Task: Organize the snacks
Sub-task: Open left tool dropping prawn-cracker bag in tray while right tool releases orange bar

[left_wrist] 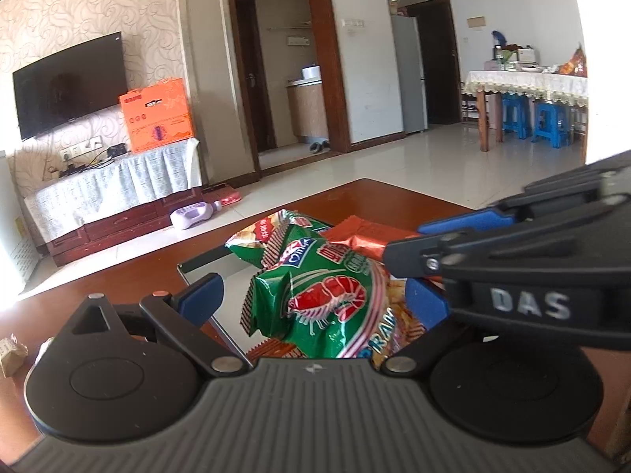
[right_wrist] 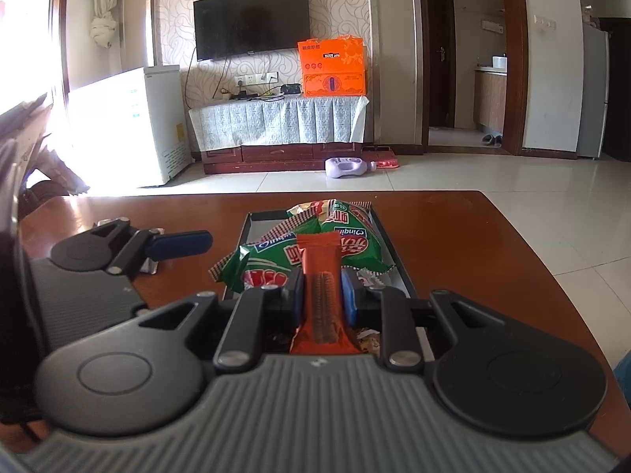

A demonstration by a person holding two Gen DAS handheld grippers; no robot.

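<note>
A black tray (right_wrist: 398, 264) on the brown table holds green shrimp-chip bags (right_wrist: 355, 244) and other snacks. My right gripper (right_wrist: 321, 295) is shut on an orange snack bar (right_wrist: 319, 260) and holds it over the tray's near end. In the left wrist view my left gripper (left_wrist: 315, 295) is open, its fingers on either side of a green shrimp-chip bag (left_wrist: 331, 299) in the tray (left_wrist: 197, 268). The orange bar (left_wrist: 363, 240) and the right gripper (left_wrist: 512, 268) show at the right there. The left gripper's finger (right_wrist: 177, 242) shows at the left of the right wrist view.
The brown table (right_wrist: 453, 236) ends just beyond the tray. Small wrapped snacks (left_wrist: 12, 354) lie on the table at the far left. Beyond are a tiled floor, a TV cabinet (right_wrist: 276, 134) with an orange box, and a white freezer (right_wrist: 130, 126).
</note>
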